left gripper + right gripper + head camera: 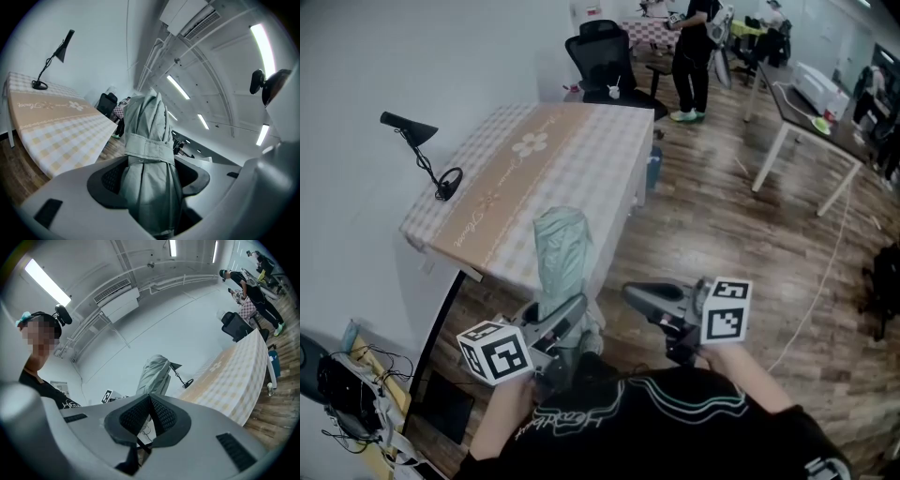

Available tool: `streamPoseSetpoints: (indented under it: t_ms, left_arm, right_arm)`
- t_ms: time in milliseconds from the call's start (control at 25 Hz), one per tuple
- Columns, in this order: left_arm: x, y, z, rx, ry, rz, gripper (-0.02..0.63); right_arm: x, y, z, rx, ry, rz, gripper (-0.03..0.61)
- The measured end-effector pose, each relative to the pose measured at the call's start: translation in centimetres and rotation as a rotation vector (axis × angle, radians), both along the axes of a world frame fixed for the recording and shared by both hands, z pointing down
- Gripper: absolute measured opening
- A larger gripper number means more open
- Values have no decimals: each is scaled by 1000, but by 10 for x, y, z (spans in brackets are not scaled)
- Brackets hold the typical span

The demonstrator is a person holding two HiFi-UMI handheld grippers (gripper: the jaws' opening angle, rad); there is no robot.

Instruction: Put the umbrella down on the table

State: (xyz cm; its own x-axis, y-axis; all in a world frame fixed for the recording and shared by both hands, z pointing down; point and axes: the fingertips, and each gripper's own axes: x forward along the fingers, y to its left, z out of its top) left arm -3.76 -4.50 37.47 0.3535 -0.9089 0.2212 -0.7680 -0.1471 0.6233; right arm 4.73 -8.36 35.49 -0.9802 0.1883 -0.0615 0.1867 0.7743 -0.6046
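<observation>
A folded pale green umbrella stands upright in my left gripper, just in front of the near edge of the table. In the left gripper view the jaws are shut on the umbrella below its wrap strap. My right gripper is held to the right of the umbrella, apart from it. Its jaws are shut with nothing between them in the right gripper view, where the umbrella shows behind them.
A checked cloth covers the table. A black desk lamp stands at the table's left edge. An office chair and a person are beyond the far end. A white table stands at the right over wooden floor.
</observation>
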Motion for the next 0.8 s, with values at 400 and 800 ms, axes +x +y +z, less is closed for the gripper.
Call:
streamPoseSetpoints:
  t_ms: [400, 800]
  left_arm:
    - [-50, -59, 16, -42, -35, 77, 267]
    - [-112, -127, 33, -95, -31, 154, 267]
  right_arm:
    - [-50, -55, 15, -40, 36, 74, 12]
    - [-111, -115, 34, -91, 82, 148, 12]
